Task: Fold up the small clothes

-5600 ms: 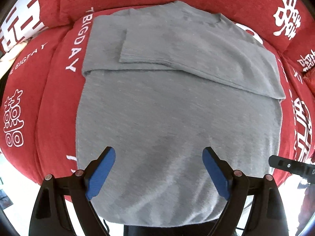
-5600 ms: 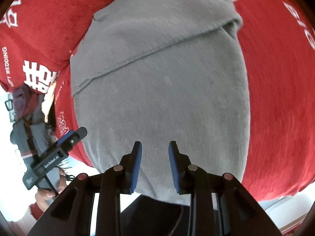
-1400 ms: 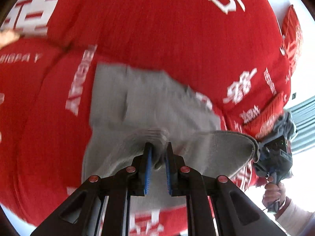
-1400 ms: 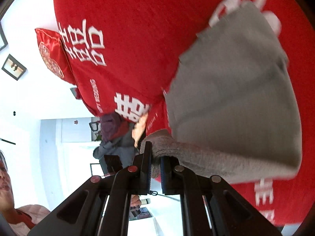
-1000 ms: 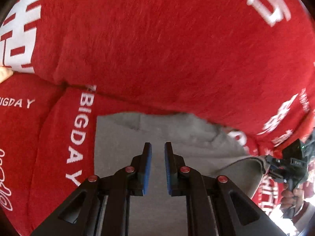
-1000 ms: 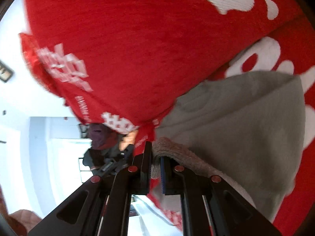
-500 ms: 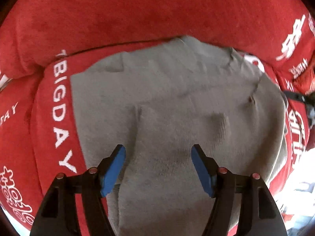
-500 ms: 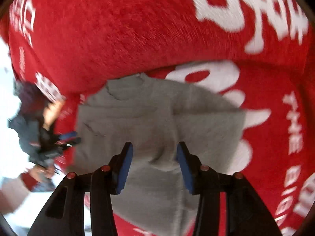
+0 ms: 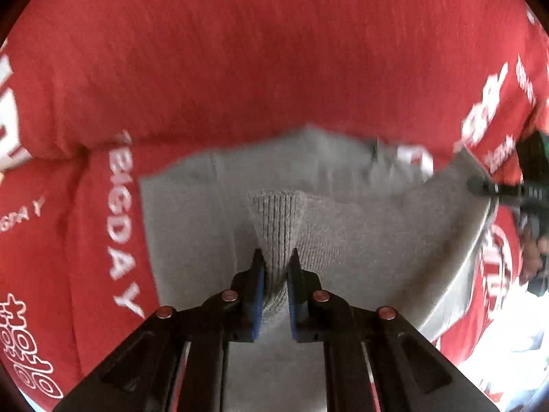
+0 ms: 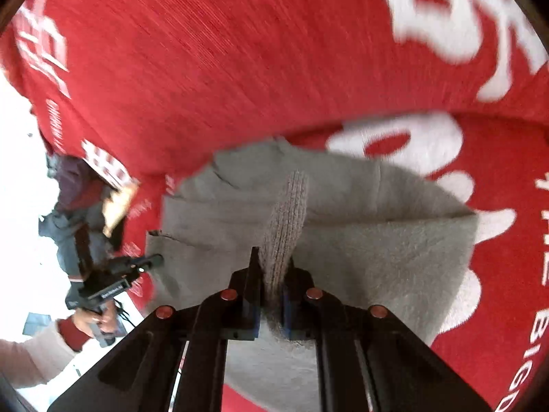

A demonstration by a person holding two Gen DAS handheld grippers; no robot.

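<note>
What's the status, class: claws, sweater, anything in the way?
Left claw just closed, pinching a ribbed fold of the grey sweater. Right claw likewise, clamped on ribbed knit. Sweater half-folded on the red cover. Nothing blocking.

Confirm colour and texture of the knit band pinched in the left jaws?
Grey, vertically ribbed band of the grey knitted sweater; clearest in the left wrist view.

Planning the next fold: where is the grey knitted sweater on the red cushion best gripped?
At its ribbed hem, from above. The hem's thick knit bunches into a ridge that pads can pinch, as the left gripper and right gripper do now.
</note>
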